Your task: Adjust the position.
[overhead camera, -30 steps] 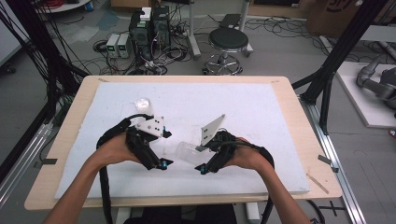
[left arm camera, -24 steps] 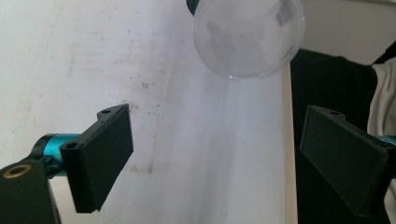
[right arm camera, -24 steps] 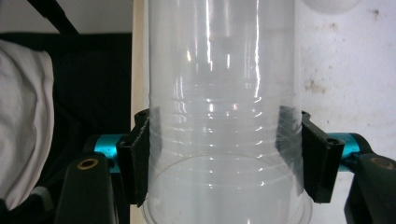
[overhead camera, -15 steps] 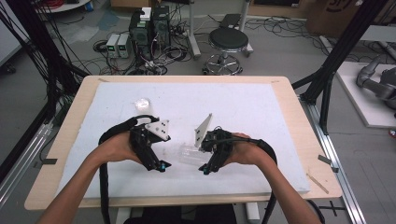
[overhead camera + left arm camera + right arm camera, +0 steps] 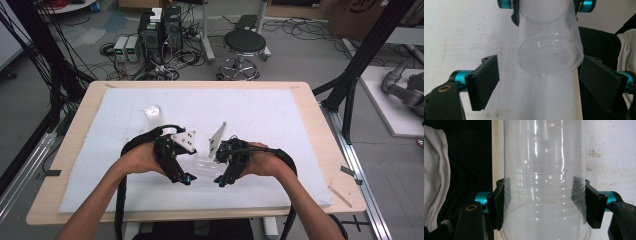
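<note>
The right gripper pinches a clear plastic cup by its walls, holding it level above the counter; the left gripper has just been closing, its jaws spread around the cup's base without touching; the second grip looks pending, and whatever follows is undone.

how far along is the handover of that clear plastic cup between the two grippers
Done: the right gripper is clamped on the clear cup. In hand: the left gripper has been closing around the cup's base, pads not touching. Left: left grip, right release.
</note>
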A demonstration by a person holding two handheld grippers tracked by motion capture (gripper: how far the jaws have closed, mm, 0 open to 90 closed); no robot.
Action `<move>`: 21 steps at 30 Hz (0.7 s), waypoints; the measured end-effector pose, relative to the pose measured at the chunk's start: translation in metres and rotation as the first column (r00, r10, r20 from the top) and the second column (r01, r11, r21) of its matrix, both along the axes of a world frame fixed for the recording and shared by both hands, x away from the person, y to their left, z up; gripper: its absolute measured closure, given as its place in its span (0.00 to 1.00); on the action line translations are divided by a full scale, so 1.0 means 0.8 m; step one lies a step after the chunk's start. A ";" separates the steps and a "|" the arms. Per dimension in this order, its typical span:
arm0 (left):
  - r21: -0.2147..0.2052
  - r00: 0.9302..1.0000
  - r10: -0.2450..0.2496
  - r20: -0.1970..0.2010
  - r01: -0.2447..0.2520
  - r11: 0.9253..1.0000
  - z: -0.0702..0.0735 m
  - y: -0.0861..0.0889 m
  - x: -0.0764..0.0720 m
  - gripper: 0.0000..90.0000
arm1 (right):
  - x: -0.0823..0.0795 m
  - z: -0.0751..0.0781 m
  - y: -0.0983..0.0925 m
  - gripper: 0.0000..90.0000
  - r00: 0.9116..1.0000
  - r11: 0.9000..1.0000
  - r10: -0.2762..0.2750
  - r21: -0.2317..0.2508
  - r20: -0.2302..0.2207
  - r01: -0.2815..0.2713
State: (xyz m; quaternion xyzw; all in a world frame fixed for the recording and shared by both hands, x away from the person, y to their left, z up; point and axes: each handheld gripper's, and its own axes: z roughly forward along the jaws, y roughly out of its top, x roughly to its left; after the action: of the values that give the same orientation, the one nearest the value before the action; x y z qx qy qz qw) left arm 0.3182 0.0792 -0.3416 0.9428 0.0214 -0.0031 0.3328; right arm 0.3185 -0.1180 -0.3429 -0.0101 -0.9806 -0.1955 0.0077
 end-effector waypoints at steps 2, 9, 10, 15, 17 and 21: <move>-0.005 1.000 0.006 -0.004 -0.006 1.000 0.000 -0.003 0.000 0.19 | 0.000 -0.001 0.000 0.35 1.000 1.000 0.004 -0.004 -0.003 -0.004; -0.012 1.000 -0.003 -0.016 0.002 1.000 -0.003 -0.008 0.000 0.25 | 0.000 -0.002 0.002 0.36 1.000 1.000 0.007 -0.009 -0.003 -0.007; -0.014 1.000 -0.004 -0.020 0.003 1.000 -0.003 -0.008 0.000 0.26 | 0.000 -0.003 0.002 0.36 1.000 1.000 0.009 -0.011 -0.008 -0.009; -0.015 1.000 -0.012 -0.018 0.011 1.000 -0.004 -0.008 0.002 0.33 | 0.001 -0.004 0.004 0.36 1.000 1.000 0.009 -0.011 -0.003 -0.009; -0.013 1.000 -0.014 -0.020 0.014 1.000 -0.005 -0.009 0.002 0.34 | 0.001 -0.004 0.005 0.36 1.000 1.000 0.010 -0.012 -0.004 -0.010; -0.014 1.000 -0.023 -0.022 0.023 1.000 -0.005 -0.008 0.002 0.40 | 0.002 -0.005 0.006 0.36 1.000 1.000 0.009 -0.016 -0.004 -0.009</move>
State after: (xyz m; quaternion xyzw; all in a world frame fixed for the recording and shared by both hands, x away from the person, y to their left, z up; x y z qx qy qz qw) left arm 0.3201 0.0724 -0.3456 0.9405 0.0144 -0.0173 0.3391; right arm 0.3199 -0.1133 -0.3468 -0.0061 -0.9822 -0.1873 0.0106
